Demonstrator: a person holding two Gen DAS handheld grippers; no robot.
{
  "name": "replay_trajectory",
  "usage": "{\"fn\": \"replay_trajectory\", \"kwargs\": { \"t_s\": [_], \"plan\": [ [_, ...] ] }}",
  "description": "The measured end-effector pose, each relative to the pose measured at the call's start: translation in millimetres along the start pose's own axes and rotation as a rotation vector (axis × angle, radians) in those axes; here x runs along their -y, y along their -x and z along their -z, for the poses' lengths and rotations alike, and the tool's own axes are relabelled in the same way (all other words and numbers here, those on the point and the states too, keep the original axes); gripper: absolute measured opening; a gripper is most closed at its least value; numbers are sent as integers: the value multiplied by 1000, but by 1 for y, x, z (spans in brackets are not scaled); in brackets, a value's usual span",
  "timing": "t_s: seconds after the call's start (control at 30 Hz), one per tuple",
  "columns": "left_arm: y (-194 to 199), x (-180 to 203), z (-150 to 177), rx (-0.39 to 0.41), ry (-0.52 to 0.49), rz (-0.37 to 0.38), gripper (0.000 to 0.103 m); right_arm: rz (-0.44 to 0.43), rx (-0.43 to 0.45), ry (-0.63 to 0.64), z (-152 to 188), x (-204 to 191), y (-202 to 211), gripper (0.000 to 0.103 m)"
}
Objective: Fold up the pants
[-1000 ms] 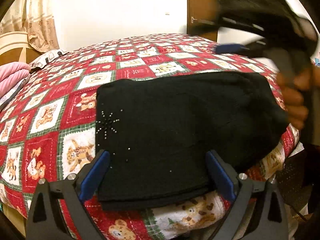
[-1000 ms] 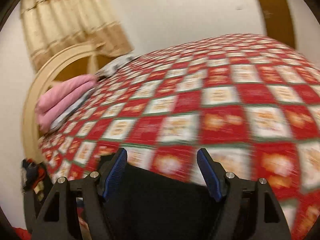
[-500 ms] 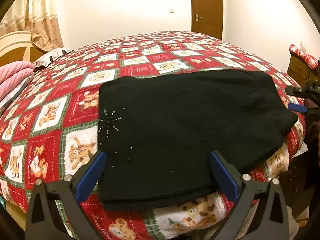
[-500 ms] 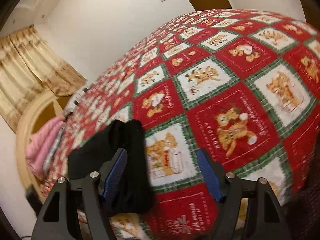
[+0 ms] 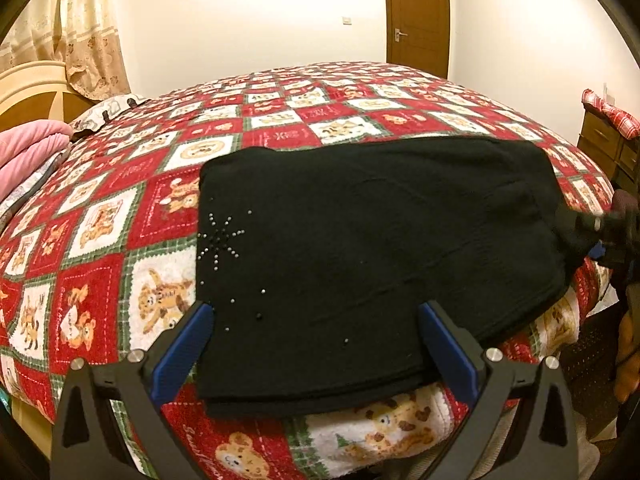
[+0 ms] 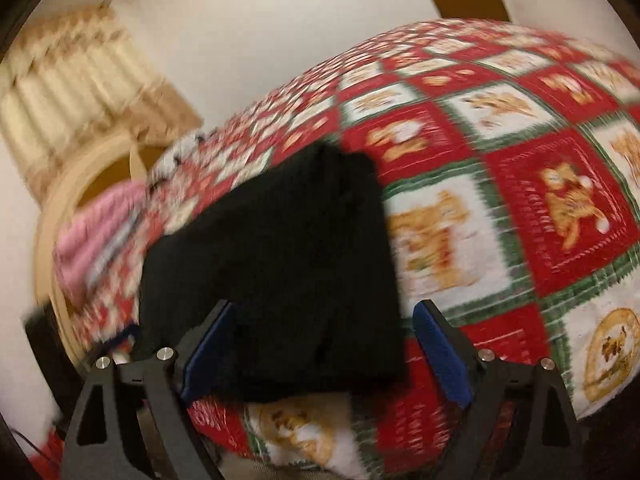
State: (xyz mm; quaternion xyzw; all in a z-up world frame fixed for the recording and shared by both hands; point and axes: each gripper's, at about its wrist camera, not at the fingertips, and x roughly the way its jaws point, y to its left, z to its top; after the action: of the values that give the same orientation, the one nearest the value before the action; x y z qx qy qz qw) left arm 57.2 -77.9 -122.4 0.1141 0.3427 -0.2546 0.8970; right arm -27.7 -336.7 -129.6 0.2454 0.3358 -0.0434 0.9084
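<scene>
Black pants (image 5: 372,264) lie folded flat on the bed near its front edge, with a bead star on the left part. My left gripper (image 5: 316,320) is open, its blue pads either side of the pants' near edge, holding nothing. In the right wrist view the pants (image 6: 288,264) show end-on and blurred. My right gripper (image 6: 324,328) is open over their near end. It also shows in the left wrist view (image 5: 604,240) at the pants' right end.
The bed is covered by a red, white and green teddy-bear quilt (image 5: 132,216). Pink bedding (image 5: 28,152) and a headboard (image 5: 28,88) stand at the left. A wooden dresser (image 5: 608,144) stands at the right, a door (image 5: 416,16) at the back.
My right gripper has swung from above the bed down to the right end of the pants. My left gripper has stayed at the near edge.
</scene>
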Motion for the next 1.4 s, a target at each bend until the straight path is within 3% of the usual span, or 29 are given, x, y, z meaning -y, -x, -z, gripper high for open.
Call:
{"fn": "replay_trajectory", "kwargs": {
  "t_s": [0.1,0.23,0.33,0.37,0.4,0.47,0.53,0.7,0.87,0.93,1.1,1.2,1.27,1.4],
  "plan": [
    [0,0,0,-1,0,-2,103,69,-26,126,5,-22,-4,91],
    [0,0,0,-1,1,-1,103,113,-22,190,8,-26,-5,87],
    [0,0,0,-1,3,1,103,158,-1,237,10,-29,-2,73],
    [0,0,0,-1,3,1,103,149,6,251,10,-31,0,56],
    [0,0,0,-1,3,1,103,153,16,286,9,-37,2,49],
    [0,0,0,-1,4,0,103,190,32,378,11,-51,3,42],
    [-1,0,0,-3,6,-1,103,198,25,411,14,-54,0,42],
    [-1,0,0,-2,2,-2,103,84,2,226,6,-24,-2,46],
    [3,-3,-2,-7,12,22,103,106,11,266,10,-32,-2,45],
    [9,-14,-3,-1,59,60,96,93,8,247,9,-30,-3,45],
    [13,-51,-7,-9,206,62,95,83,9,230,7,-27,-4,46],
    [9,-73,-13,-32,343,167,83,79,7,224,7,-27,-4,46],
    [3,-75,-16,-55,365,198,82,76,6,219,7,-26,-5,46],
    [-17,-64,-16,-112,338,139,82,75,4,216,7,-26,-5,47]
  ]
}}
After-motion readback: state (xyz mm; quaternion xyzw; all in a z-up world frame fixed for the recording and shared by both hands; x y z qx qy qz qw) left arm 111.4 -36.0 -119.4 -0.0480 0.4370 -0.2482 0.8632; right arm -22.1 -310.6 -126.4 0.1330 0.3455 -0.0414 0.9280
